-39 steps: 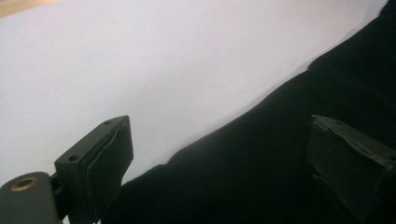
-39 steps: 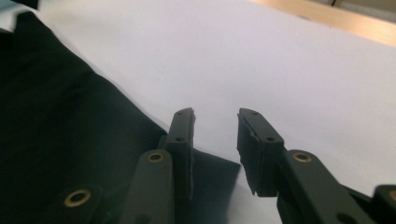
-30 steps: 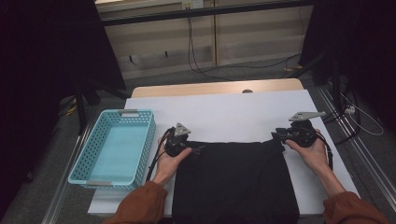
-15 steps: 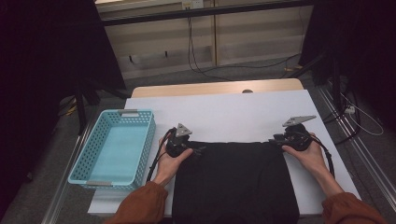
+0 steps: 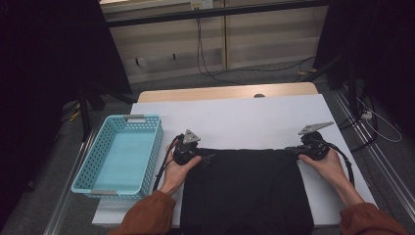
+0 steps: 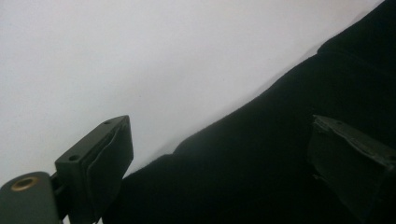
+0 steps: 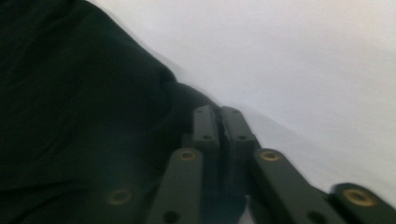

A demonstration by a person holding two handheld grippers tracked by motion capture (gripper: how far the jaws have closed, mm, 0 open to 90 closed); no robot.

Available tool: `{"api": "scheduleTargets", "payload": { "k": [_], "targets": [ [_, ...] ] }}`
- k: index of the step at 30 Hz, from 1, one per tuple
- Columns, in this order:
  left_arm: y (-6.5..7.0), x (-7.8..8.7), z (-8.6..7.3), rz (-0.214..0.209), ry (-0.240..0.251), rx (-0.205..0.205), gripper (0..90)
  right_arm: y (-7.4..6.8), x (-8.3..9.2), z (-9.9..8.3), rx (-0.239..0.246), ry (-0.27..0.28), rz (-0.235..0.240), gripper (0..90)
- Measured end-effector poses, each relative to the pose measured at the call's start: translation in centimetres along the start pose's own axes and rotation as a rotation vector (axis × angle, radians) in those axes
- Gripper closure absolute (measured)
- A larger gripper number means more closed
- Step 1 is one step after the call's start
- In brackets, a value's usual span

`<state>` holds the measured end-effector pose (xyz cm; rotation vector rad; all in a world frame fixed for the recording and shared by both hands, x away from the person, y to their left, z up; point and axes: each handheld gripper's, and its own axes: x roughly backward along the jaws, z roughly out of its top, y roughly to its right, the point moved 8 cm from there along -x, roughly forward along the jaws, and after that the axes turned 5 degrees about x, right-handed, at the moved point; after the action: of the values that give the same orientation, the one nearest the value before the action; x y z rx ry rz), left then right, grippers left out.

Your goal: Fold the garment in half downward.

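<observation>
A black cloth (image 5: 247,188) lies flat on the near half of the white table (image 5: 244,120). My left gripper (image 5: 201,157) rests at the cloth's far left corner. It is open, with one jaw over the bare table and the other over the cloth (image 6: 261,154), so the cloth's edge runs between them. My right gripper (image 5: 292,151) is at the far right corner. Its jaws have just been closing and now stand pressed together (image 7: 220,122), with the corner of the cloth (image 7: 93,93) bunched at their tips.
A light blue plastic basket (image 5: 95,183) stands on the table's left side, beside the left hand. The far half of the table is bare white. Cables trail from both grippers, and the table's right edge is close to the right hand.
The right gripper has sunk a little toward the cloth's far right corner and its jaws have come together. The left gripper and the cloth have stayed put.
</observation>
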<state>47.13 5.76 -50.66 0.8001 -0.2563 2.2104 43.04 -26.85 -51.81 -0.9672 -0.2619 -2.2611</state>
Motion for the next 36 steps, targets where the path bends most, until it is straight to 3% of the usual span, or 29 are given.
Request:
{"api": "scheduleTargets", "payload": {
  "k": [4, 7, 17, 20, 23, 29, 35, 36],
  "targets": [
    [0.1, -0.1, 0.0, -0.003, -0.003, 0.016, 5.6, 0.6, 0.4, 0.0, 0.007, -0.002, -0.108, 88.5],
    [0.0, 0.0, 0.1, 0.003, 0.006, 0.020, 5.3, 1.6, 1.3, -0.1, -0.039, 0.032, -0.142, 88.8],
    [-0.5, -0.1, 0.4, 0.011, 0.035, 0.041, 7.1, 3.0, 2.2, -0.3, -0.072, 0.047, -0.257, 89.1],
    [-0.5, -0.1, 0.3, -0.024, 0.028, 0.065, 11.4, 3.5, 2.6, -0.3, -0.078, 0.058, -0.277, 89.1],
    [-0.8, -0.1, 0.5, -0.005, 0.025, 0.068, 11.3, 4.1, 2.8, -0.4, -0.083, 0.064, -0.291, 89.1],
    [-1.5, 0.2, 1.0, 0.017, 0.029, 0.102, 11.3, 3.9, 2.3, -0.5, -0.071, 0.056, -0.265, 89.0],
    [-2.5, 0.4, 0.6, 0.027, 0.005, 0.146, 31.7, 3.9, 2.2, -0.5, -0.070, 0.058, -0.252, 88.9],
    [-2.6, 0.3, 0.4, 0.026, -0.003, 0.148, 31.8, 3.9, 2.1, -0.5, -0.068, 0.058, -0.251, 88.9]
  ]
}}
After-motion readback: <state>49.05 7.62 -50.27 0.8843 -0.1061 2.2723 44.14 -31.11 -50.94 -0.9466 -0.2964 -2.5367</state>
